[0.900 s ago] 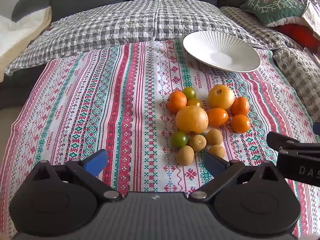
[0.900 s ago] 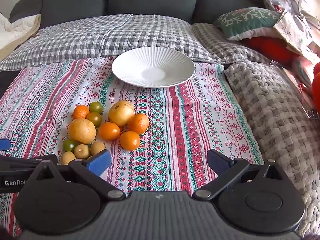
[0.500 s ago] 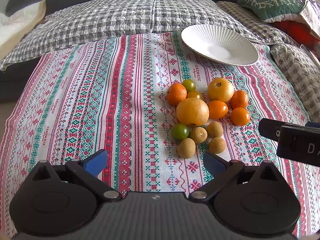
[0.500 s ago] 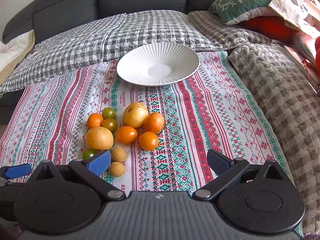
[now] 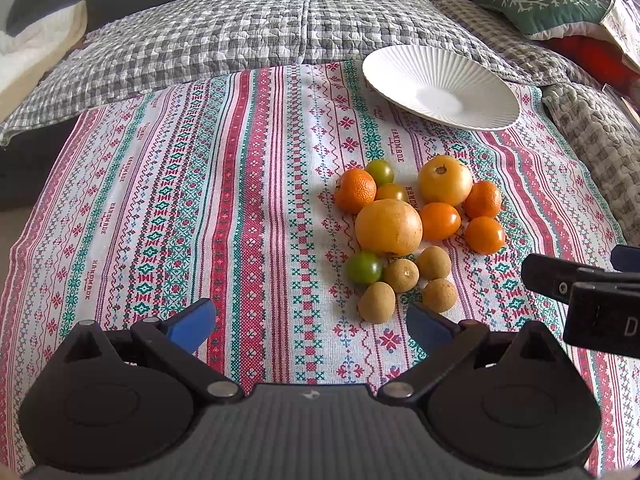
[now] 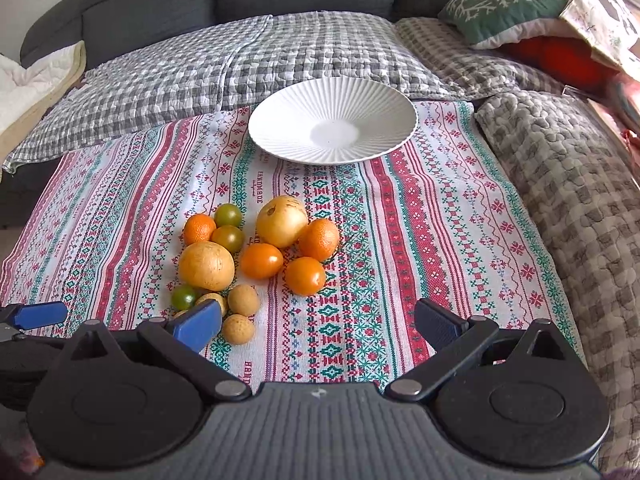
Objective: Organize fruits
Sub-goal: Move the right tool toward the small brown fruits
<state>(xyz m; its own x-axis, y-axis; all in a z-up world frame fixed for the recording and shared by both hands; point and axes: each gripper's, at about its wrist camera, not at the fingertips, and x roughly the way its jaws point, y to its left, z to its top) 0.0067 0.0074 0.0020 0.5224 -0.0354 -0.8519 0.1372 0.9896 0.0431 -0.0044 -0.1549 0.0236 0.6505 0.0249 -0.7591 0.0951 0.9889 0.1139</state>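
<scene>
A cluster of fruit lies on the striped patterned cloth (image 5: 240,200): a large yellow-orange fruit (image 5: 388,227), a yellow tomato-like fruit (image 5: 445,180), orange mandarins (image 5: 355,191), small orange tomatoes (image 5: 439,221), green ones (image 5: 363,267) and brown longans (image 5: 377,302). The cluster also shows in the right wrist view (image 6: 256,256). An empty white ribbed plate (image 5: 440,86) (image 6: 332,120) sits beyond it. My left gripper (image 5: 308,322) is open and empty, just short of the longans. My right gripper (image 6: 316,322) is open and empty, near the cluster's right front; its left finger hides part of a longan.
Grey checked quilts (image 5: 260,36) and a dark sofa back lie behind the cloth. A green cushion (image 6: 508,6) and red cushion are at the far right. A knobbly grey blanket (image 6: 568,184) borders the cloth on the right. The right gripper's body (image 5: 592,296) enters the left view.
Both grippers have moved forward towards the fruit cluster, which now appears closer and larger. Both stay open and empty.
</scene>
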